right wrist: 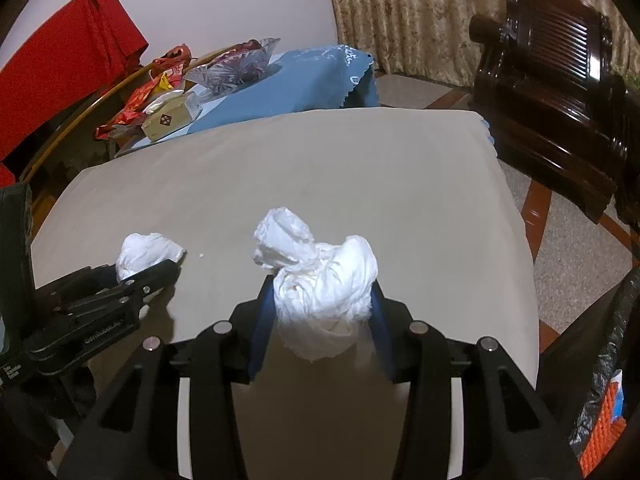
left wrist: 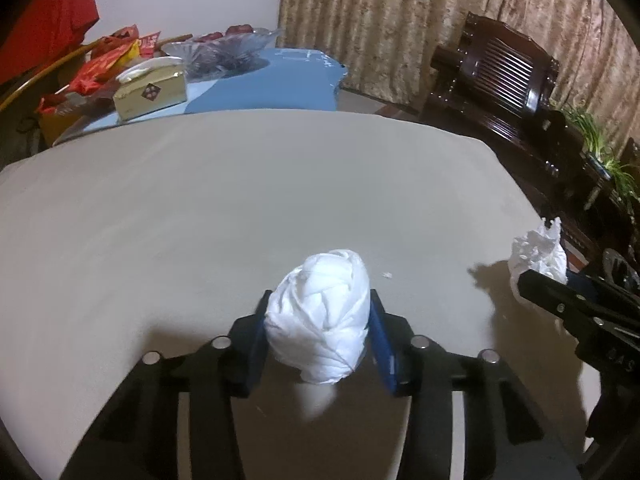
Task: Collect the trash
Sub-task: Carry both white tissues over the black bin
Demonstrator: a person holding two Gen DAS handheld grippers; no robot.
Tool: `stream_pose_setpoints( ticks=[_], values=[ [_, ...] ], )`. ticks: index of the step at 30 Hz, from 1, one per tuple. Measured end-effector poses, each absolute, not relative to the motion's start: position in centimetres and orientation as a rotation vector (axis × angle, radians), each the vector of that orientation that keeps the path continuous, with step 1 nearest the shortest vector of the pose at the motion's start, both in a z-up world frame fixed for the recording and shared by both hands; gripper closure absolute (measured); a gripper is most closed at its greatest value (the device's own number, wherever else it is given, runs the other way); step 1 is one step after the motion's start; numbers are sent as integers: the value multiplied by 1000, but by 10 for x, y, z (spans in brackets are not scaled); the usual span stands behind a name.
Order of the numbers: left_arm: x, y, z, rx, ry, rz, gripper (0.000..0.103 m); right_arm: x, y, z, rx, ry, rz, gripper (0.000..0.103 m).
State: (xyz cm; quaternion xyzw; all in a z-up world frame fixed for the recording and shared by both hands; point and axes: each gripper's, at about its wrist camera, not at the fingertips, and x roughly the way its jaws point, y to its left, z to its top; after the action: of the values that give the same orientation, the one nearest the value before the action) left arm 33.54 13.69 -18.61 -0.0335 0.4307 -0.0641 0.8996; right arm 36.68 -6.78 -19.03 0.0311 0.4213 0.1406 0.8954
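My left gripper (left wrist: 318, 316) is shut on a rolled white tissue wad (left wrist: 320, 312) and holds it just above the beige table (left wrist: 200, 200). My right gripper (right wrist: 322, 300) is shut on a crumpled white tissue wad (right wrist: 320, 280), also above the table. Each gripper shows in the other's view: the right one (left wrist: 536, 276) with its wad (left wrist: 536, 248) at the right edge, the left one (right wrist: 148, 272) with its wad (right wrist: 146, 254) at the left. A tiny white scrap (left wrist: 387, 275) lies on the table between them.
A blue cloth (left wrist: 272, 84) covers the far table, with a gold tissue box (left wrist: 152, 94), a glass bowl (left wrist: 224, 50) and red snack packets (left wrist: 104, 64). A dark wooden chair (right wrist: 552, 80) stands at right. A black trash bag (right wrist: 608, 380) hangs by the table's right side.
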Motion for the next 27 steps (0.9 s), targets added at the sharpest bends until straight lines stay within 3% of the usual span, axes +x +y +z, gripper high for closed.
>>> stream_pose_setpoints(
  ticks=[27],
  values=[
    [227,125,-109,-88,762,-103,64,264,-85,-125,63,798,364,60]
  ],
)
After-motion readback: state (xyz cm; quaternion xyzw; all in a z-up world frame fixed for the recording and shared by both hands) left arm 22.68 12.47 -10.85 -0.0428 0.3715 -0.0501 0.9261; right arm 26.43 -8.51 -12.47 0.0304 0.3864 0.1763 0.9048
